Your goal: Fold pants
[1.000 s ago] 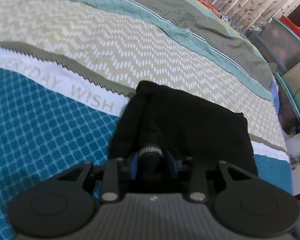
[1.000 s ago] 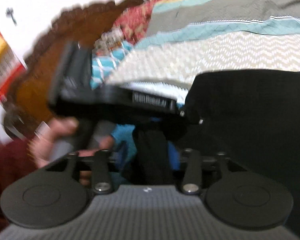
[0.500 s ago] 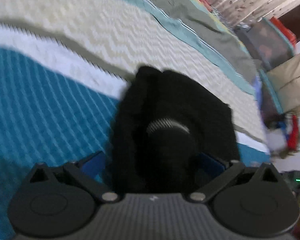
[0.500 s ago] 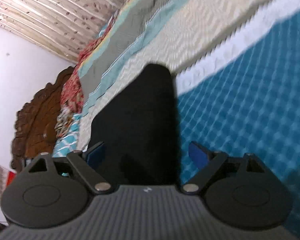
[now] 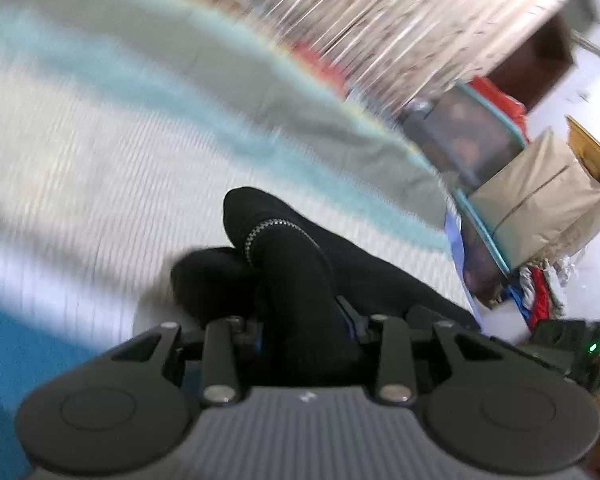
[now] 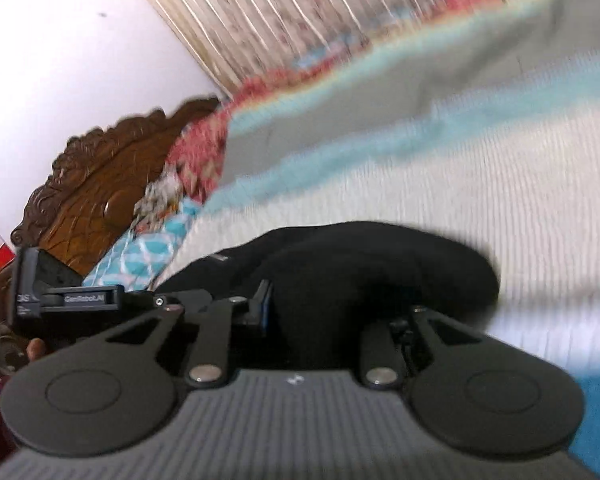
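While lifted: both grippers carry the black pants (image 5: 300, 280) over the bedspread (image 5: 80, 168).
Left gripper (image 5: 304, 320): jaws clamped on bunched cloth, zipper just ahead.
Right gripper (image 6: 332, 312): jaws pinching the other end, likely to double it over.

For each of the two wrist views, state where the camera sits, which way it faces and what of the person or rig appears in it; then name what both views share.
Left wrist: rides the left gripper, looking across the bedspread toward the curtain and storage boxes; only its own fingers show.
Right wrist: rides the right gripper, facing the carved headboard; the left gripper shows.
Shared: the black pants, clamped by both grippers, bedspread and curtain.
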`<state>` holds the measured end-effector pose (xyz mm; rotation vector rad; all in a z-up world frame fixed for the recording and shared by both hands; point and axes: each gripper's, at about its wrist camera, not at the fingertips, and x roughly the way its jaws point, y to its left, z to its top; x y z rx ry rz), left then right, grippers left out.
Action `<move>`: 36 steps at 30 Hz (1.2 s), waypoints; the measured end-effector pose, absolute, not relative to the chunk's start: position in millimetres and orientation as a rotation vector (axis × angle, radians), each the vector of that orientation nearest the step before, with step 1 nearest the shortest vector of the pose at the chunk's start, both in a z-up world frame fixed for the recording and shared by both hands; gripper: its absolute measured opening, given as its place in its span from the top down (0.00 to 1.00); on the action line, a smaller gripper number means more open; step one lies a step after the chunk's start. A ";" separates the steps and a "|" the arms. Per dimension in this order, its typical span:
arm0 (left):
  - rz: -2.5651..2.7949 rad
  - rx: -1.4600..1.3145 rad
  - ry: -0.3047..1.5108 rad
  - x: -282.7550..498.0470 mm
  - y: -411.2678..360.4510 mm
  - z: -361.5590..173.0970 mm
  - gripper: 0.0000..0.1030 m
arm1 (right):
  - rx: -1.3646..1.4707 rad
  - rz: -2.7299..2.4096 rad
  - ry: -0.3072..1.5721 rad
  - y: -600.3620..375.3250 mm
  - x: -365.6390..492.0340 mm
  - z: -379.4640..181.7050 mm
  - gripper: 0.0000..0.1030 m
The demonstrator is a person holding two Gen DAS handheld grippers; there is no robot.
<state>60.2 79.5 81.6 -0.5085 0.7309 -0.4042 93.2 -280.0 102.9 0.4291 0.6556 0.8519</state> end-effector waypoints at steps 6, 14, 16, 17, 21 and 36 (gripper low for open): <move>-0.381 -0.371 0.566 143.0 53.5 106.5 0.68 | 0.275 0.790 0.408 -265.6 173.3 133.8 0.76; -0.171 -0.440 0.871 231.6 40.4 -10.4 0.47 | 0.432 0.591 0.822 -283.5 282.8 -12.0 0.51; -0.167 -0.475 0.826 224.6 42.3 -12.5 0.40 | 0.651 0.572 0.818 -309.6 282.0 -38.3 0.39; -0.165 -0.479 0.825 222.6 42.9 -13.5 0.40 | 0.709 0.584 0.813 -318.3 280.7 -41.6 0.39; -0.125 -0.468 0.835 207.1 51.1 -2.7 0.37 | 0.698 0.558 0.830 -324.6 266.5 -29.6 0.35; 0.014 -0.198 0.946 48.0 14.4 21.2 0.29 | 0.481 0.379 0.864 -304.4 100.3 0.5 0.32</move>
